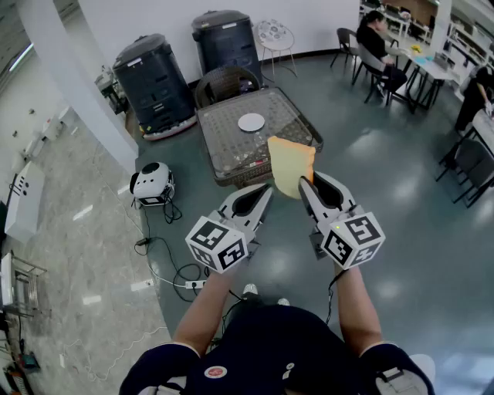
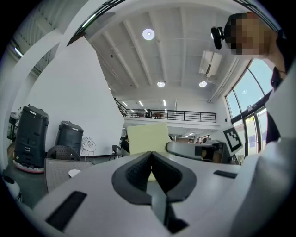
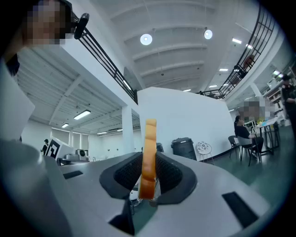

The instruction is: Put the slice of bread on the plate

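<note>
My right gripper (image 1: pixel 305 185) clamps the bread (image 1: pixel 291 163) upright, in the air and on my side of the plate (image 1: pixel 251 122). My left gripper (image 1: pixel 265 190) is closed and empty. The pickup looks done; laying the bread on the plate is left.

A glossy grey-green floor (image 1: pixel 401 193) meets a pale marbled floor strip (image 1: pixel 77 231) beside a white slanted pillar (image 1: pixel 69 77). Against the white back wall (image 1: pixel 154 15) stand two dark bulky wheeled bins (image 1: pixel 154 81), a round white wire side table (image 1: pixel 274 35), a brown wicker chair (image 1: pixel 224 81) and a square brown wicker table (image 1: pixel 231 146). Round recessed ceiling lights (image 2: pixel 148 34) shine above a black-railed mezzanine (image 2: pixel 171 113) and tall windows (image 2: pixel 240 106).
</note>
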{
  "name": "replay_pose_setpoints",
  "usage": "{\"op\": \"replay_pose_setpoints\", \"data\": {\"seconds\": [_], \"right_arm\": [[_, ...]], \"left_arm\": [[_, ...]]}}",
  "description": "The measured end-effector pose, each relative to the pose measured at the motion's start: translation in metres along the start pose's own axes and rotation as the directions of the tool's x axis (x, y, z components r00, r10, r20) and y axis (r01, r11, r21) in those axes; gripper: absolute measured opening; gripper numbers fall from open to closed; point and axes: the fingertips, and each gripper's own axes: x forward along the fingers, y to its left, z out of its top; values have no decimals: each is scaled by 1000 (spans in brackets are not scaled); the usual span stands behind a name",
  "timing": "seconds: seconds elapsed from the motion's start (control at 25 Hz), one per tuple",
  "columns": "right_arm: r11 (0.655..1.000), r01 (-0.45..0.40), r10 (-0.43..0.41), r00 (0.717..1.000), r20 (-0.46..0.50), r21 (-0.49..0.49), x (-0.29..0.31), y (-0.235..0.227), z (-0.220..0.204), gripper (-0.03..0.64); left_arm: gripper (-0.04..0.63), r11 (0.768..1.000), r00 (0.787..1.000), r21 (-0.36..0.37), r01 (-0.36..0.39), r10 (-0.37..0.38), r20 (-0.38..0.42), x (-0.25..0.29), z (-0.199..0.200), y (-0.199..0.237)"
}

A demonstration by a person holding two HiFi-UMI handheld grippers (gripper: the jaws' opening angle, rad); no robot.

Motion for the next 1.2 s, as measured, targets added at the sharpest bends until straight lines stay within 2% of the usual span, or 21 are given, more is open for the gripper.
{"op": "replay_pose_setpoints", "data": {"seconds": [0.76,1.2], "right_arm": [[999,-40,39,999,14,6,6,-26,-2,92],[999,-48,48,999,-19,9,59,-56,-19,92]], "left_arm": [[6,1000,1000,-4,-25,25,-2,25,-11,7],[6,998,999,-32,-50,50,-12,51,-25,66]]}}
